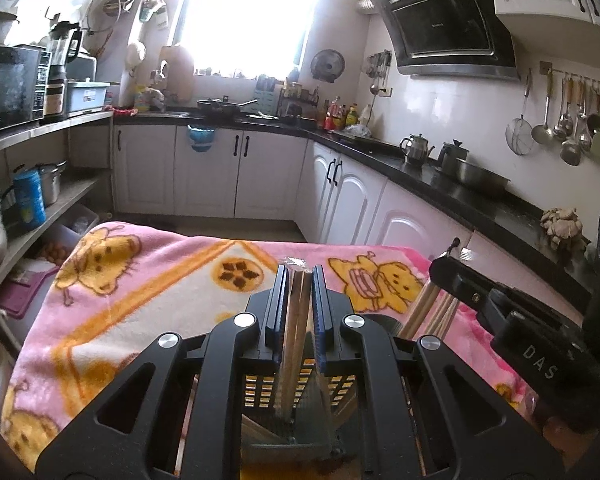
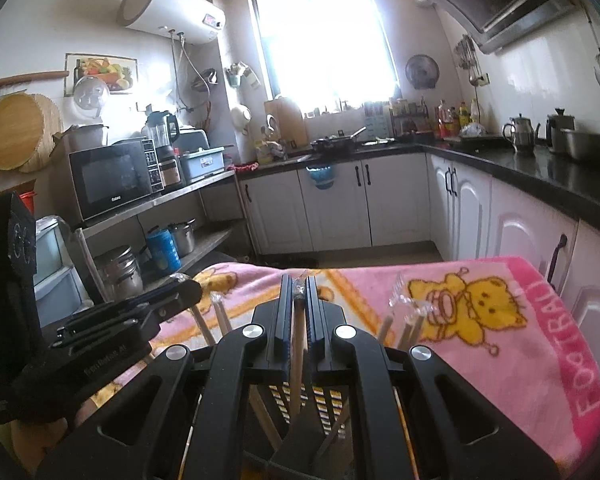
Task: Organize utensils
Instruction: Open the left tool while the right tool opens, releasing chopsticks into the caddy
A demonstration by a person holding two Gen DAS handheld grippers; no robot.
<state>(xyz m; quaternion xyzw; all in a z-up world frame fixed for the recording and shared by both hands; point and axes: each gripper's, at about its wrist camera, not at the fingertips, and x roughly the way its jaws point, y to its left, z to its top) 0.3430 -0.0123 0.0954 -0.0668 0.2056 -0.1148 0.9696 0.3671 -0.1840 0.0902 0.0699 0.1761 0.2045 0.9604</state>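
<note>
Chopsticks [image 1: 296, 320], wrapped in clear plastic, are standing upright between the left gripper's [image 1: 300, 280] jaws, which are pressing together on them; their lower ends are reaching down into a black slotted holder [image 1: 300, 388] sitting just below the gripper. More chopsticks [image 1: 428, 312] are leaning out of the holder on its right side, just beside the right gripper [image 1: 480, 292], which is showing at the right edge of the left wrist view.

In the right wrist view, the right gripper [image 2: 299, 292] is pinching a single wrapped chopstick [image 2: 298, 344] with its jaws closed on it, the stick running down into the same holder [image 2: 300, 404]. Other wrapped sticks [image 2: 404, 320] are poking up to its right, and two more [image 2: 220, 316] to its left, near the left gripper [image 2: 172, 292].

Everything is resting over a pink blanket [image 2: 520, 340] with yellow cartoon bears, covering the worktop. Behind it, white cabinets [image 1: 208, 172] and a black counter [image 1: 460, 188] are lining the kitchen under a bright window [image 2: 324, 40].
</note>
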